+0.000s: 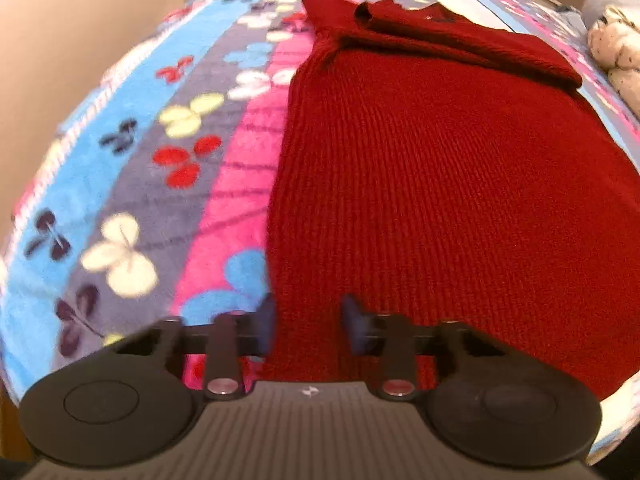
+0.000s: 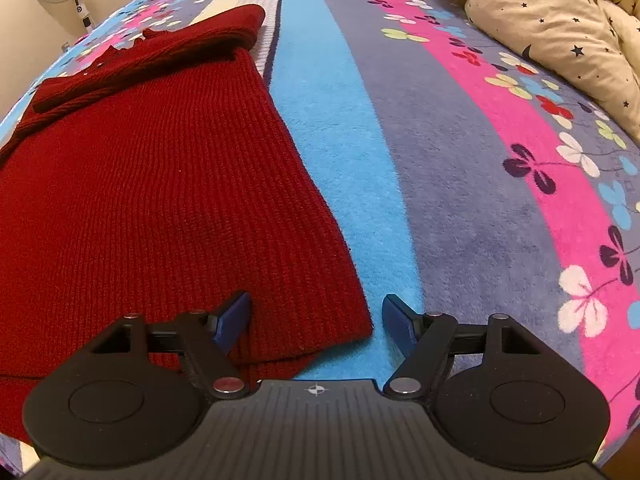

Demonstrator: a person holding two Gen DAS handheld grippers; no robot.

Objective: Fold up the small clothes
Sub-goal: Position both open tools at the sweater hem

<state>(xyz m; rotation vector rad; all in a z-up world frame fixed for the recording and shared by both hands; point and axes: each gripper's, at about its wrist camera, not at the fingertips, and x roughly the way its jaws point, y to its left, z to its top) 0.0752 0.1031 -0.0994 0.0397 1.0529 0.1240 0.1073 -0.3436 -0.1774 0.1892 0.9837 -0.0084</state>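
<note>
My left gripper point(image 1: 308, 322) is pinching the red sweater point(image 1: 420, 200) hem corner on the bed point(image 1: 120, 160); my right gripper point(image 2: 316, 320) gapes around its corner, gripping nothing. I'd pinch both layers, then lift evenly.

One red sweater point(image 1: 420, 200), two tongs point(image 1: 308, 322) point(image 2: 316, 320)

Left gripper point(image 1: 308, 322) jaws narrowed; right gripper point(image 2: 316, 322) jaws wide.

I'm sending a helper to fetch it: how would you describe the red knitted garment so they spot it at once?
On the striped, flower-patterned blanket that covers the bed lies one dark red ribbed sweater, spread flat with a sleeve folded across its far end. It is the only plain, single-coloured item; the cream quilt nearby has stars.
</note>
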